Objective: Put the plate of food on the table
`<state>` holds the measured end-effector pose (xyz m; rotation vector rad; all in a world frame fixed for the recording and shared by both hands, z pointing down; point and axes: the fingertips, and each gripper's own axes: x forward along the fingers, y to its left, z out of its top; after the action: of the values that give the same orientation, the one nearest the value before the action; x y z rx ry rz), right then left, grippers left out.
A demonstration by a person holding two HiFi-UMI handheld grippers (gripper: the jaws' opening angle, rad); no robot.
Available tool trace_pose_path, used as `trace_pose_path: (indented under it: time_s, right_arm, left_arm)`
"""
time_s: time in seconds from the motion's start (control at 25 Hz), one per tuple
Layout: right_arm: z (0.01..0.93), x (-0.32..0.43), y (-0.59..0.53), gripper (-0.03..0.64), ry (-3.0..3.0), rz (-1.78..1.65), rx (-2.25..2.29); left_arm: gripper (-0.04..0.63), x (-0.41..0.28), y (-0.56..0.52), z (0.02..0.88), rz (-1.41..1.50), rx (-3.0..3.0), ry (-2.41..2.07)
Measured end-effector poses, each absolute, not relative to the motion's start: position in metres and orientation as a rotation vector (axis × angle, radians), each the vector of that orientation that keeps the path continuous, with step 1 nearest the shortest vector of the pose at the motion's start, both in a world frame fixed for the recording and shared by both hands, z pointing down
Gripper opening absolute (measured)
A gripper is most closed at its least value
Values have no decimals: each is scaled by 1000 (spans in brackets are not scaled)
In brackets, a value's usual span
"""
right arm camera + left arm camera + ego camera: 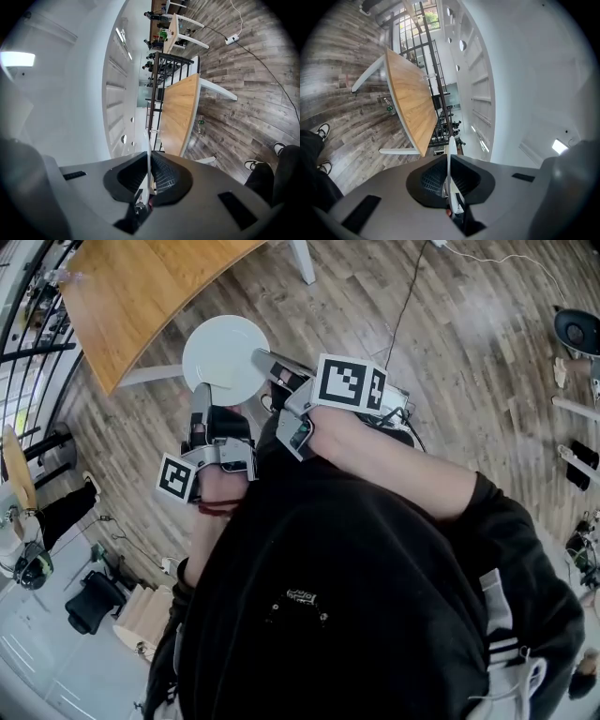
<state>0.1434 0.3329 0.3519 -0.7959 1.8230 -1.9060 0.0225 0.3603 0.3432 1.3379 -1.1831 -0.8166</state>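
A round white plate (225, 357) hangs over the wood floor just in front of the wooden table (141, 296); no food shows on its top. My left gripper (200, 392) is shut on its near left rim, and my right gripper (265, 359) is shut on its right rim. In the left gripper view the plate (449, 154) is a thin white edge pinched between the dark pads, with the table (410, 101) ahead. The right gripper view shows the same plate edge (148, 154) clamped, table (180, 117) beyond.
The table's white legs (302, 261) stand on the floor. A black railing (28, 352) runs behind the table. A cable (403, 296) trails across the floor to a power strip (233, 39). A bottle (200, 124) lies under the table.
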Motion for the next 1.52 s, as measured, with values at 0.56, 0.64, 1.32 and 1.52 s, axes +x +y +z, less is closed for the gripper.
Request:
trace_pose_path:
  time_s: [0.56,0.64,1.32,1.52]
  right_arm:
    - [343,129,313,32,1877,-1834,-823]
    - [345,124,304,32,1873,-1833,-831]
    - [350,20,217,32,1850,-1828,-873]
    - [344,-25,193,32,1843,-1823,-897]
  left_arm:
    - [18,7,338,341,-852,1361,-1140]
    - [18,1,327,342,-848,1365,-1134]
    - [18,-102,234,347,-832,1365,-1096]
    - [18,-148,207,341,-826,1372,-1081]
